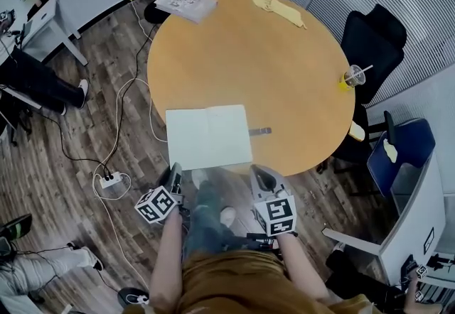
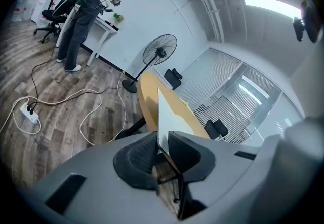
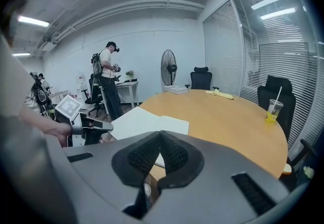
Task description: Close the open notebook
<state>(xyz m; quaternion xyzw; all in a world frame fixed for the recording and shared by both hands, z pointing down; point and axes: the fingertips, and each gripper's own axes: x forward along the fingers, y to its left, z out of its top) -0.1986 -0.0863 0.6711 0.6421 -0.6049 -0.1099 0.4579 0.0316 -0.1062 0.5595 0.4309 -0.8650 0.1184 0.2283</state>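
Jaws of the left gripper [image 2: 163, 141], seen in the left gripper view, are pinched on a white leaf of the notebook [image 2: 171, 116], which runs out between the pads over the desk [image 2: 147, 91]. In the right gripper view, the right gripper [image 3: 161, 139] has its jaws together and holds nothing, at the desk's near edge. In the head view, the notebook lies open at the desk's near edge, overhanging it, with both grippers just off that edge.

The tabletop [image 1: 249, 57] is smooth, light wood with a soft sheen. The notebook [image 1: 210, 135] is matt white paper. The floor [image 1: 71, 177] is dark, grainy wood. The left claw [image 2: 164, 134] and right claw [image 3: 159, 132] are matt grey plastic with black dotted pads [image 3: 140, 157].
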